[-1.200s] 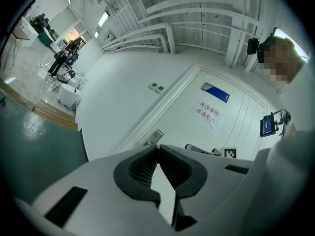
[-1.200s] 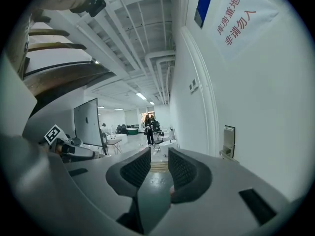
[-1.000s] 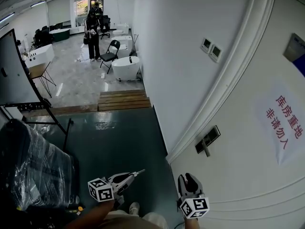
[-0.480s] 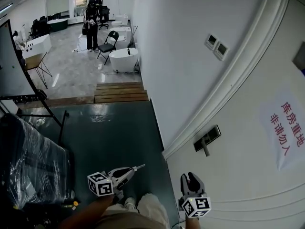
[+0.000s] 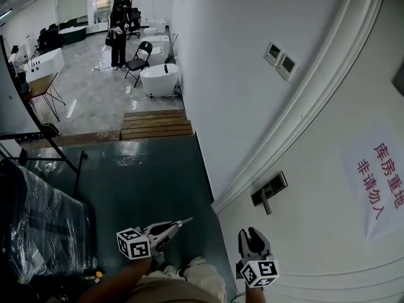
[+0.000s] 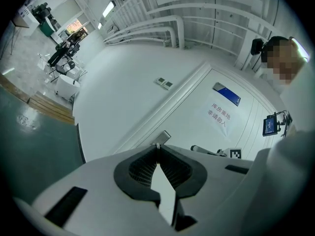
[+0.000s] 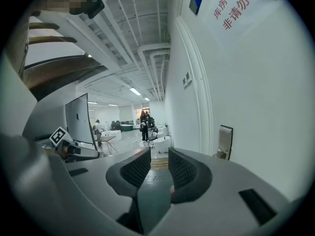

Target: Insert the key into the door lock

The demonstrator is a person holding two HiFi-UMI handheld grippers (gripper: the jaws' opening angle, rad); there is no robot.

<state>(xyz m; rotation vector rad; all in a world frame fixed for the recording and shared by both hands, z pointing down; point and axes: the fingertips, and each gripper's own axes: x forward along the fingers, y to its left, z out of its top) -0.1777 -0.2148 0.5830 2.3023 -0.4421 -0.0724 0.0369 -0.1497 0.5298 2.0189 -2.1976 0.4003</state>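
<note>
Key in hand, lock not yet reached
Our left tongs [image 5: 173, 227] pinch the thin silver key [image 5: 184, 221]; our right tongs [image 5: 250, 233] stand slightly apart, empty. The dark rectangular door lock [image 5: 268, 190] sits at two o'clock; next we must line the key tip up with it.

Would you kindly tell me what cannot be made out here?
- Keyhole: door lock too small in head view, oblique in right gripper view.
- Key: left gripper view shows only its tip; shut jaws of the left hand-held gripper hide the rest.
- Dark plaque: cut off by head view's right edge.
</note>
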